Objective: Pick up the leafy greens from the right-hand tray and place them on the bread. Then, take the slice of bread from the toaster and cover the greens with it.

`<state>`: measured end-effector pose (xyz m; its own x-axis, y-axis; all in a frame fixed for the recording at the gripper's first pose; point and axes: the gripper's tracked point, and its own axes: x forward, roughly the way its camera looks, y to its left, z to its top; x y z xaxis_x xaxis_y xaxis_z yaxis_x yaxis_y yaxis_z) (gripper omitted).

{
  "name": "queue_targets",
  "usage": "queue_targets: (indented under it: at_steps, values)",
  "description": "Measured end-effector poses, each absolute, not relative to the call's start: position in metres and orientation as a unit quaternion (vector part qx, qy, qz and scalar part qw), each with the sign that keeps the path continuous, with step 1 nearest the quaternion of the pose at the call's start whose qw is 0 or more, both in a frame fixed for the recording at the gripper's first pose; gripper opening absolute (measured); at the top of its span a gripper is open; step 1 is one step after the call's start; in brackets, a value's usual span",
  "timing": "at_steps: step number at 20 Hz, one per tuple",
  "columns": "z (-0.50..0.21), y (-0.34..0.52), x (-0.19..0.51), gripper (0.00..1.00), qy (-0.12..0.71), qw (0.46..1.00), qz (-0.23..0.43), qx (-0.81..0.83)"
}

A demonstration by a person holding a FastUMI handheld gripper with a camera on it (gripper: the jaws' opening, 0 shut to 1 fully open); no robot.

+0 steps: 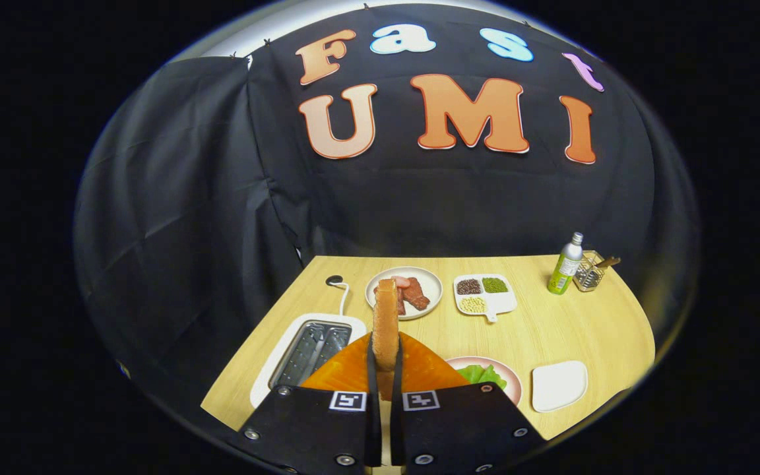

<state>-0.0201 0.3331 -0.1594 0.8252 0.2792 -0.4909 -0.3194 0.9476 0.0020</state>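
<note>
A slice of toasted bread (385,323) stands on edge between my two fingers, and my gripper (385,379) is shut on it, holding it above the table. Down to the left of the fingers lies the white toaster (307,346) with its slots seen from above. Just right of the fingers, green leaves (483,376) lie on a pink plate (510,381), partly hidden by the right finger. An orange surface (347,369) shows directly behind the fingers. Whether bread lies under the leaves I cannot tell.
Farther back on the wooden table (551,330) sit a plate of meat pieces (413,290), a divided white dish of beans (483,294), a green bottle (566,265) and a wire basket (591,274). An empty white square tray (558,386) lies right of the greens. The toaster's cord (342,297) runs back.
</note>
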Motion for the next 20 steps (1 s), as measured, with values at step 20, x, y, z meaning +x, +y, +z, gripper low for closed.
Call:
queue_targets:
  at_steps: [20]
  values:
    - [-0.29,0.248,-0.011,0.06,0.338,0.928,0.157,-0.014]
